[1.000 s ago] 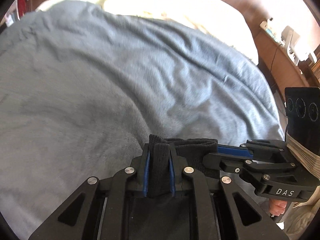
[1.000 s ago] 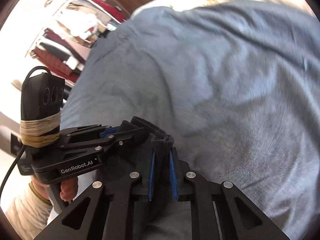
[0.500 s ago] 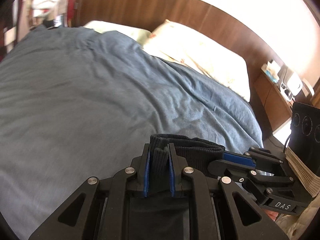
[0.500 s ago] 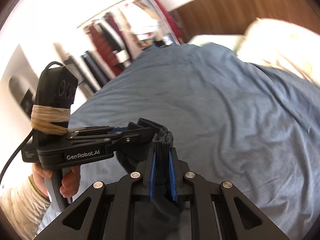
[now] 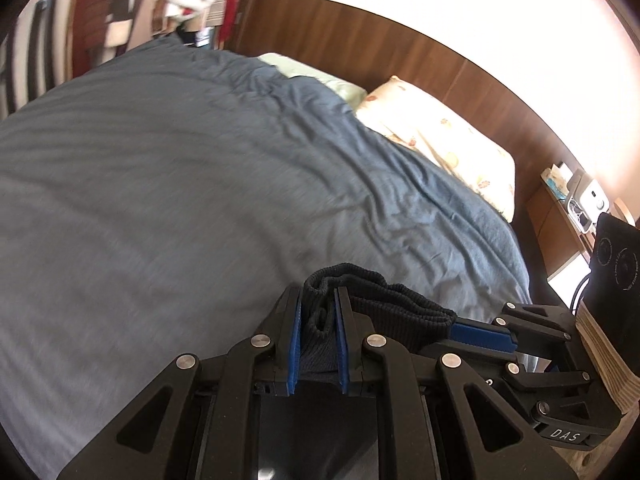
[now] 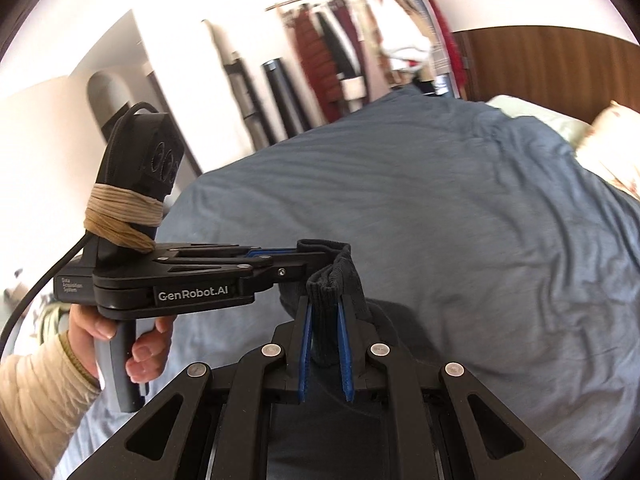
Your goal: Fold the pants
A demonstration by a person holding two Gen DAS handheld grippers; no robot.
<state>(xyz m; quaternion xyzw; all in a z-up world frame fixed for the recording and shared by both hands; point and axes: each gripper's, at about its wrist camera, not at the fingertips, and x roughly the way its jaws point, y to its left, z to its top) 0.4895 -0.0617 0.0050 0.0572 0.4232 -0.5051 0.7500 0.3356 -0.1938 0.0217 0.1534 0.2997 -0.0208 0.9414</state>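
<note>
Fingers [image 5: 292, 344] pinch pants [image 5: 384, 304] above duvet [image 5: 160, 200].

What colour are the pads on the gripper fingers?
Blue pads on black fingers, pinching the dark ribbed pants; clearest in the left wrist view.

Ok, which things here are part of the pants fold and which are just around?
In the job:
- pants, dark ribbed waistband
- left gripper, jaws shut on it
- right gripper, jaws shut on it
- blue duvet, the surface below

Just around:
- pillows
- nightstand clutter
- clothes rail
</note>
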